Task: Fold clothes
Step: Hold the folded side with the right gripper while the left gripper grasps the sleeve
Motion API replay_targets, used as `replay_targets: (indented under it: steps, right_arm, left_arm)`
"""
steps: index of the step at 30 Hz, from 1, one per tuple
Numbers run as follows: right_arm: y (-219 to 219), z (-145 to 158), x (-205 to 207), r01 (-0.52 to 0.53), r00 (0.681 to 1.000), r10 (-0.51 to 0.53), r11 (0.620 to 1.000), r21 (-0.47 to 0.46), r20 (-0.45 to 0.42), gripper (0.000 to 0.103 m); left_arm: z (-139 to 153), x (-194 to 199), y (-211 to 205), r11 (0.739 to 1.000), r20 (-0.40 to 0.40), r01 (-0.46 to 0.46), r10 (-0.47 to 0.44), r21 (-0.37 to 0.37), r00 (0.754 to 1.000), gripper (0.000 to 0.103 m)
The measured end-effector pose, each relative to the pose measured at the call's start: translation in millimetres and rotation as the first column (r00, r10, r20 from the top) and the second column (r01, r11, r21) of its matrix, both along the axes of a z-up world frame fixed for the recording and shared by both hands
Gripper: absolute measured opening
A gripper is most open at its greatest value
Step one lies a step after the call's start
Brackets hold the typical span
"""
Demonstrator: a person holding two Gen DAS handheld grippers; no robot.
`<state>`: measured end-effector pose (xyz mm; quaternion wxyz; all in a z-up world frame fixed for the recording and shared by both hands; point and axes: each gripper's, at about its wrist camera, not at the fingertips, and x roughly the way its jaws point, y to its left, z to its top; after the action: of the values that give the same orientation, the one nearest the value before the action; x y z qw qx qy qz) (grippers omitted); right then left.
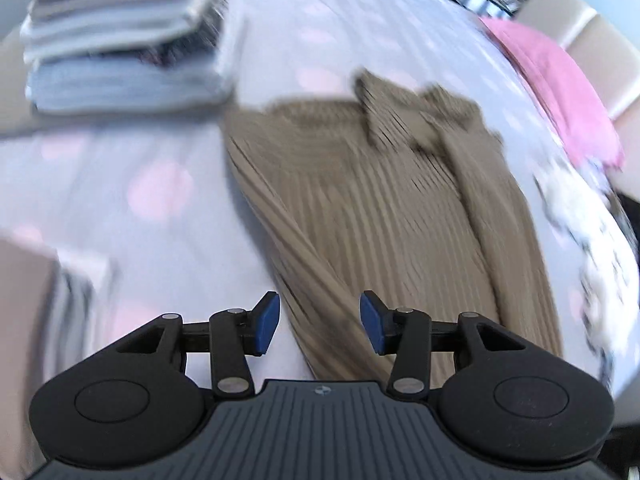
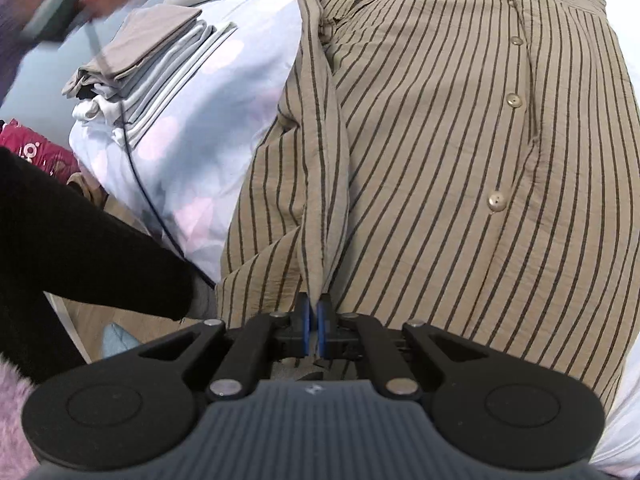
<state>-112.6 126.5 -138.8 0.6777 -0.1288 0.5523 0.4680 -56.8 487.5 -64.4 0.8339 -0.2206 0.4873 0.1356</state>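
Right jaws pinching striped shirt point(image 2: 440, 152) fold, left jaws parted above it

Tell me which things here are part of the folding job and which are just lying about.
In the job: striped shirt, sleeve pinched by right gripper; left gripper, fingers apart, empty; folded stack.

Lying about: pink cloth, red packet, dark cable.

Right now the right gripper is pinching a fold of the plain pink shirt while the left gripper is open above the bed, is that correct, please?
Not quite: the right gripper is shut on the tan striped shirt, not a plain pink one, as the right wrist view shows. The left gripper is indeed open above the bed.
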Motion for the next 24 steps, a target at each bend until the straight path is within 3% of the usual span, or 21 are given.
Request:
replay_targets:
  steps: [8, 11, 13, 15, 17, 24]
  right_arm:
    - [-1, -6, 6, 0.007, 0.998, -0.008, 1.000, -0.019, -0.058, 0.005]
    - [-1, -6, 11, 0.014, 0.997, -0.015, 1.000, -0.024, -0.075, 0.005]
    - [0, -6, 14, 0.015, 0.997, -0.018, 0.999, -0.030, -0.080, 0.004]
    - [-1, -5, 17, 0.019, 0.996, -0.022, 0.999, -0.030, -0.088, 0.004]
    - [-1, -5, 17, 0.014, 0.994, -0.016, 1.000, -0.021, -0.104, 0.004]
    - [-3, 3, 10, -0.011, 0.990, 0.015, 0.999, 0.034, -0.142, 0.003]
  left_arm:
    - [-39, 66, 76, 0.993, -0.005, -0.118, 0.118, -0.014, 0.993, 0.042]
    - [-54, 81, 87, 0.993, -0.012, -0.119, 0.119, -0.020, 0.993, 0.042]
    - [-61, 89, 91, 0.993, -0.010, -0.111, 0.111, -0.030, 0.994, 0.034]
    - [-65, 94, 90, 0.996, -0.006, -0.081, 0.081, -0.026, 0.997, 0.015]
    - [-64, 98, 85, 0.999, 0.002, -0.045, 0.045, -0.001, 0.999, 0.006]
    - [-22, 111, 48, 0.989, 0.037, 0.054, -0.059, 0.139, 0.998, 0.002]
